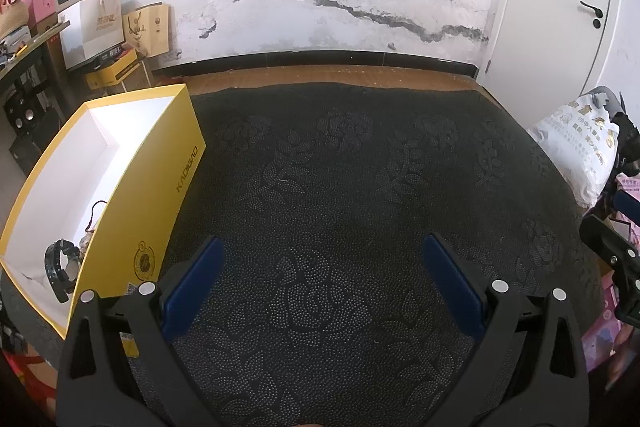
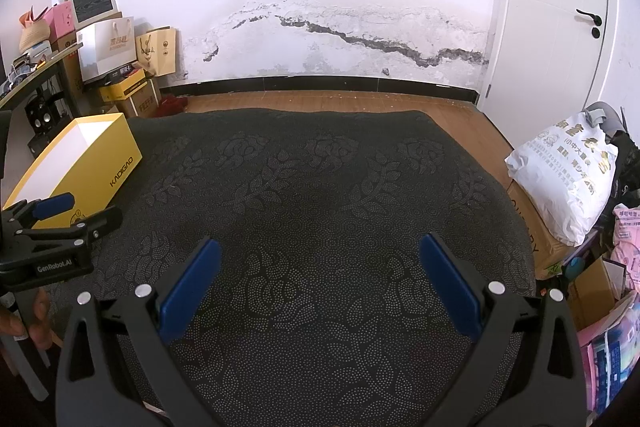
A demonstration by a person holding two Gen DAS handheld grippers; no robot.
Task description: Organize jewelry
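Far left: cluttered desk corner with paper bags [image 2: 106, 47] and cardboard boxes stacked against the wall. Next, yellow box [image 1: 132, 195], lid off, white inside, sitting at the left edge of the dark patterned cloth [image 1: 340, 187]. Jewelry is in the box's near end: black watch [image 1: 60, 267] lying on the floor of the box, a beaded piece [image 1: 86, 241] just beside it against the yellow wall, thin red cord [image 1: 94, 213] above that.

Left gripper [image 1: 322, 267] hangs over the cloth just right of the box, blue pads spread wide, nothing between them. Box wall stands close beside its left finger [image 1: 196, 287].

Right gripper [image 2: 320, 269] over mid-cloth, fingers also spread wide, nothing held. Cloth ahead of both is bare up to its far edge, then wood floor [image 2: 320, 101] and the cracked wall [image 2: 360, 39].

Far right: white printed bag [image 2: 560, 183] on a cardboard box [image 2: 532, 227] just off the cloth's right edge, pink packages [image 2: 628, 247] below it, white door [image 2: 560, 7] behind.
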